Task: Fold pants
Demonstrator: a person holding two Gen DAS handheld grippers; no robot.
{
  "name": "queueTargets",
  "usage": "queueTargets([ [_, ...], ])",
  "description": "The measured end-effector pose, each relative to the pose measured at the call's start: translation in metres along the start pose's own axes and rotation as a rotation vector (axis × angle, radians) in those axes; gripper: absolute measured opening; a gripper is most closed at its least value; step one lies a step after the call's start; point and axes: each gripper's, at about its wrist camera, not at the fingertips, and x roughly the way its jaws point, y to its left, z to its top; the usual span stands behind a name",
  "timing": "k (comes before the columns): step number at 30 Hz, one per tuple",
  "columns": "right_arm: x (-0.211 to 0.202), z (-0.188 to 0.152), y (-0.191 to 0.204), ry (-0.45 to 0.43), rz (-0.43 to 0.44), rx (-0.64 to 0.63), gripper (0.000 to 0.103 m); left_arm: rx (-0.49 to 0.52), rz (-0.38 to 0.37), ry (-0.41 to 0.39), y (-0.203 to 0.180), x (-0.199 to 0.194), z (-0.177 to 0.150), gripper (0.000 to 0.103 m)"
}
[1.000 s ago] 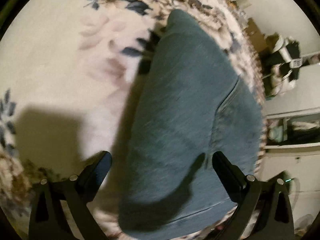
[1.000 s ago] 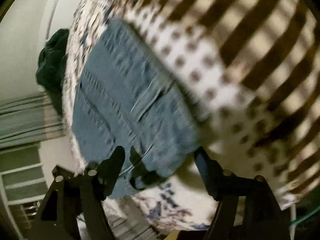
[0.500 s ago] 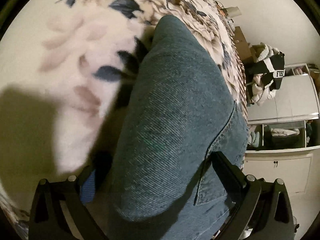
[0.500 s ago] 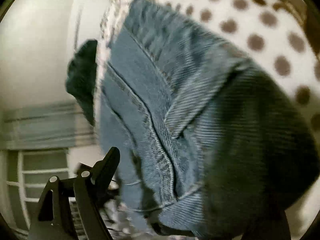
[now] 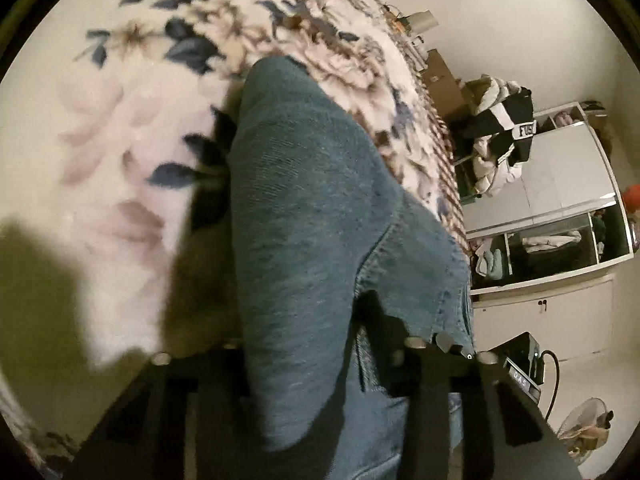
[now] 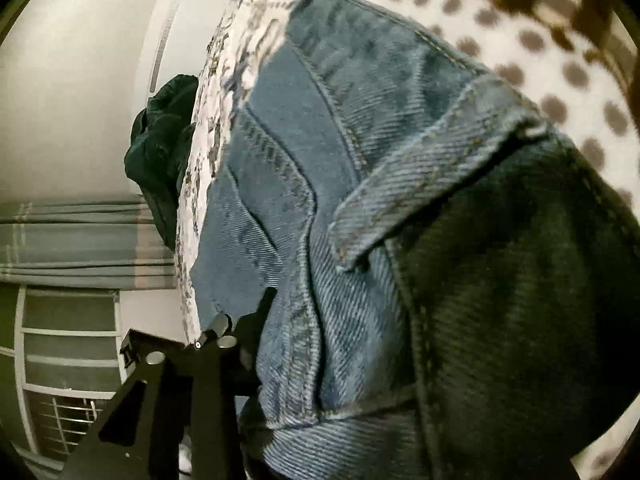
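Observation:
Blue denim pants (image 5: 312, 216) lie on a floral blanket (image 5: 120, 120) on a bed. In the left wrist view my left gripper (image 5: 304, 352) is shut on a bunched ridge of the pants, the cloth rising between the two fingers. In the right wrist view the pants (image 6: 360, 184) fill the frame, with seams and a hem or waistband edge close up. My right gripper (image 6: 332, 360) is shut on the pants; only its left finger (image 6: 256, 320) shows, the right one is hidden under the cloth.
A cupboard with shelves (image 5: 560, 216) and a pile of clothes (image 5: 500, 140) stand at the right of the bed. A dark green garment (image 6: 160, 148) hangs at the bed's edge. A dotted and striped blanket (image 6: 560, 80) lies beyond the pants.
Both grippers moved in over the pants and closed from open onto the denim. The cloth now bunches up between the fingers of each.

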Motion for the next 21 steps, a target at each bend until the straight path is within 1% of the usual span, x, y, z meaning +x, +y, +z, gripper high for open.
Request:
queueTargets([
  [1, -0.002, -0.003, 0.005, -0.009, -0.009, -0.008, 0.037, 0.001, -0.011, -0.011, -0.003, -0.004, -0.001, 0.026],
  [4, -0.014, -0.005, 0.025, -0.025, -0.027, -0.031, 0.034, 0.0, -0.046, -0.044, -0.015, -0.021, -0.002, 0.023],
  [8, -0.036, -0.004, 0.056, -0.033, -0.023, -0.078, 0.033, 0.021, -0.071, -0.092, -0.037, -0.052, 0.004, 0.022],
  [9, -0.047, 0.003, 0.064, -0.035, -0.02, -0.095, 0.033, 0.02, -0.074, -0.101, -0.041, -0.055, 0.007, 0.022],
  [11, -0.056, 0.005, 0.085, -0.032, 0.0, -0.121, 0.033, 0.028, -0.073, -0.121, -0.049, -0.069, 0.016, 0.022],
  [15, -0.06, 0.013, 0.127, -0.038, 0.028, -0.178, 0.033, 0.023, -0.086, -0.16, -0.054, -0.089, 0.048, 0.022],
  [17, -0.061, 0.021, 0.15, -0.045, 0.043, -0.196, 0.033, 0.034, -0.087, -0.182, -0.053, -0.098, 0.076, 0.022],
  [20, -0.034, 0.038, 0.185, -0.055, 0.062, -0.218, 0.033, 0.058, -0.085, -0.203, -0.048, -0.105, 0.114, 0.022],
  [21, -0.021, 0.043, 0.198, -0.06, 0.069, -0.225, 0.033, 0.059, -0.089, -0.21, -0.041, -0.107, 0.133, 0.022],
])
